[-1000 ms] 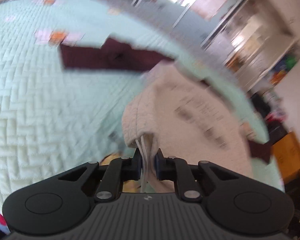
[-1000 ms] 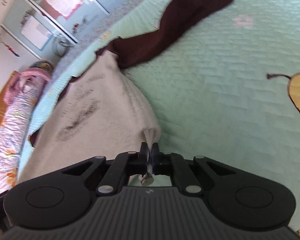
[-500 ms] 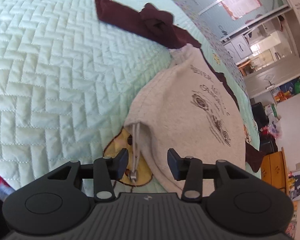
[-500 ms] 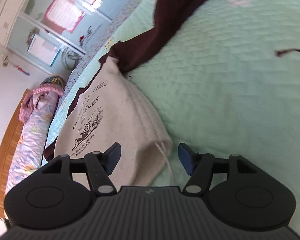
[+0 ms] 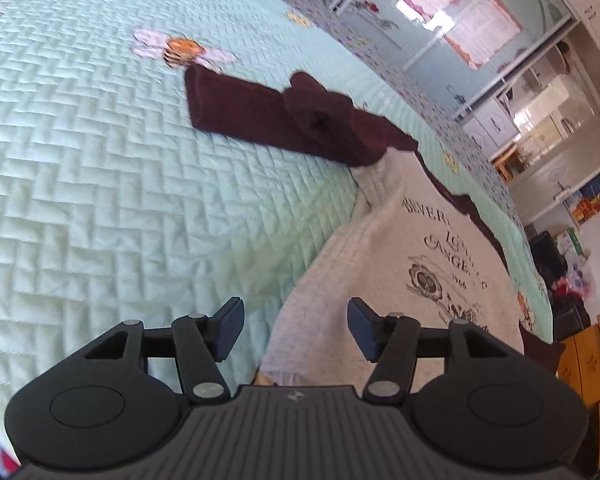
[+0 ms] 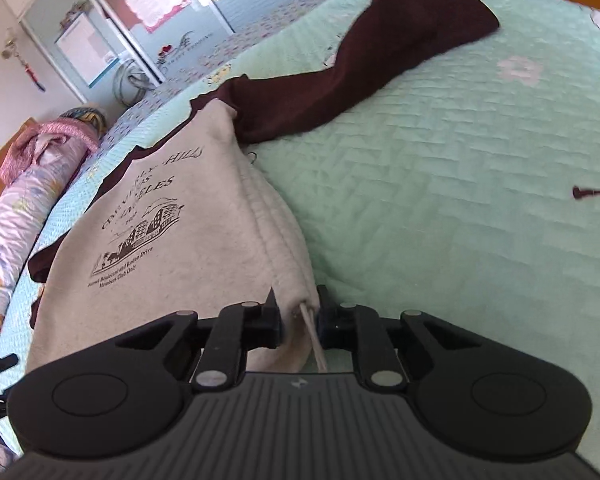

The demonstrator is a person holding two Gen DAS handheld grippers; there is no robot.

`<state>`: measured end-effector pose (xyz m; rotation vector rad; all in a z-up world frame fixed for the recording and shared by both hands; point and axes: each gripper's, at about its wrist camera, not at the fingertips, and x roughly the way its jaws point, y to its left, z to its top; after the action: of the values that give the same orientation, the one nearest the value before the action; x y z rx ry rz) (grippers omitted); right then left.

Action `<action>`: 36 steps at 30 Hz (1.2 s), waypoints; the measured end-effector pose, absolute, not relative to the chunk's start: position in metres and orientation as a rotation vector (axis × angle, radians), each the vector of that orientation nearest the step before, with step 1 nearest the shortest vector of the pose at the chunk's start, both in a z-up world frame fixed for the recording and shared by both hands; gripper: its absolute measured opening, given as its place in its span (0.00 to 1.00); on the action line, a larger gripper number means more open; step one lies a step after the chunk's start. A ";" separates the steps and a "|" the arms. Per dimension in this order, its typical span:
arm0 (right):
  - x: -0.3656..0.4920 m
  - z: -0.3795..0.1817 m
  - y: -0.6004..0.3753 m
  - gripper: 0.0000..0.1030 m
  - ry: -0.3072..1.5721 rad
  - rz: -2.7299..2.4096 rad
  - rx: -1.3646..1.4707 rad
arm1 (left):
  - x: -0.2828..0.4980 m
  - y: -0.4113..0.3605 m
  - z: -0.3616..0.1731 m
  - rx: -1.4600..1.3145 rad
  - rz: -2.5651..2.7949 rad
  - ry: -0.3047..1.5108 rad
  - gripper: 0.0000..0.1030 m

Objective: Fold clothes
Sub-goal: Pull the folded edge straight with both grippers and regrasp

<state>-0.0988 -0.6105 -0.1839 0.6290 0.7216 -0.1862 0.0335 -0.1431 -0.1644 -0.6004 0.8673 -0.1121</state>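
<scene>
Maroon sleeve [image 5: 284, 120] (crumpled) lies beyond sweatshirt [image 5: 400, 280].

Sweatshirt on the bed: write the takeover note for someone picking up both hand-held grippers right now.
Left hand-held gripper: jaws have just been opening, nothing pinched, above the hem.
Right hand-held gripper: jaws have just been closing around the hem corner and white drawstring; firm grip unclear.
Cream sweatshirt lies print up on the green quilt, dark sleeves spread out to both sides.
Done: laid flat. Left: fold sleeves in, then the body.
</scene>
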 end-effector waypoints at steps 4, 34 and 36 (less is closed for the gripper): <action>-0.096 -0.179 -0.605 0.16 0.744 -0.216 0.565 | 0.038 -0.137 -0.172 -0.608 -0.099 0.867 0.59; -0.084 -0.185 -0.630 0.23 0.822 -0.174 0.536 | 0.079 -0.141 -0.204 -0.745 -0.666 1.077 0.49; -0.085 -0.186 -0.634 0.24 0.815 -0.158 0.572 | 0.076 -0.147 -0.200 -0.695 -0.589 1.081 0.27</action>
<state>-0.0853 -0.6336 -0.1859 0.5725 0.8146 -0.1583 0.0756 -0.1473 -0.2002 -0.6946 1.0812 -0.5893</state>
